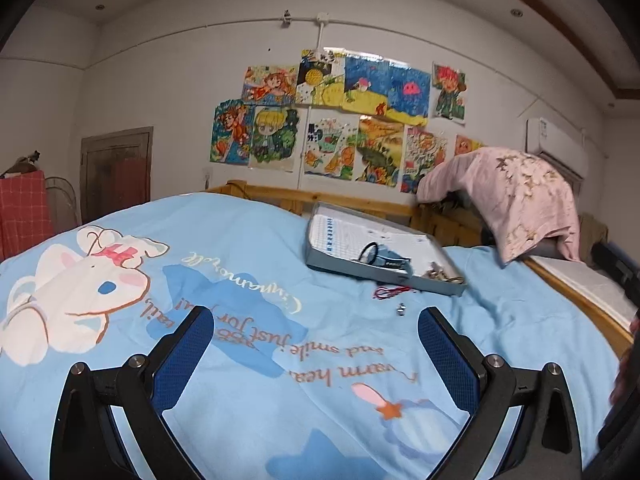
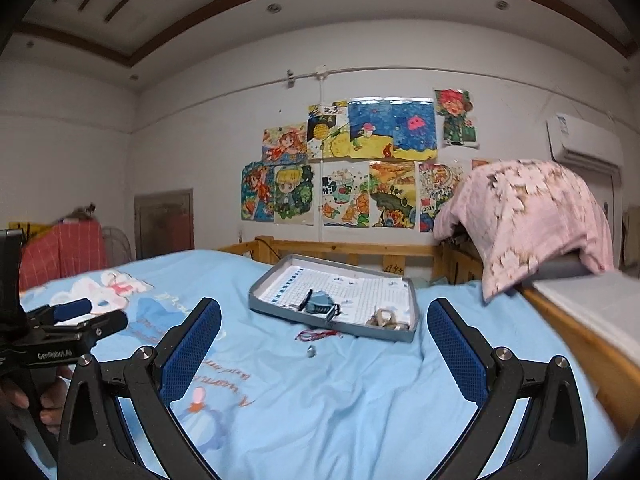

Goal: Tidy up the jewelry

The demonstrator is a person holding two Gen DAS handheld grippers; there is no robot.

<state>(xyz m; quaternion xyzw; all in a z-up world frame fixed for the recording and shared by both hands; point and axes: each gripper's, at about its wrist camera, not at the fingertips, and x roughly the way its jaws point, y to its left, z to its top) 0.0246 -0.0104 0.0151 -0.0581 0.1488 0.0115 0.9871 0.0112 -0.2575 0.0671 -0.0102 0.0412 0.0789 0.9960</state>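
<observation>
A shallow grey box lid lies on the blue bedspread and holds a blue watch and a small heap of pale jewelry. A red string bracelet and a small silver piece lie on the bedspread just in front of the box. My left gripper is open and empty, short of these. My right gripper is open and empty, with the string and silver piece between its fingers farther off. The left gripper also shows in the right wrist view.
A wooden bed rail runs behind the box. A pink cloth is draped over the rail's right corner. A white mattress edge and a wooden side rail run along the right. Drawings cover the wall.
</observation>
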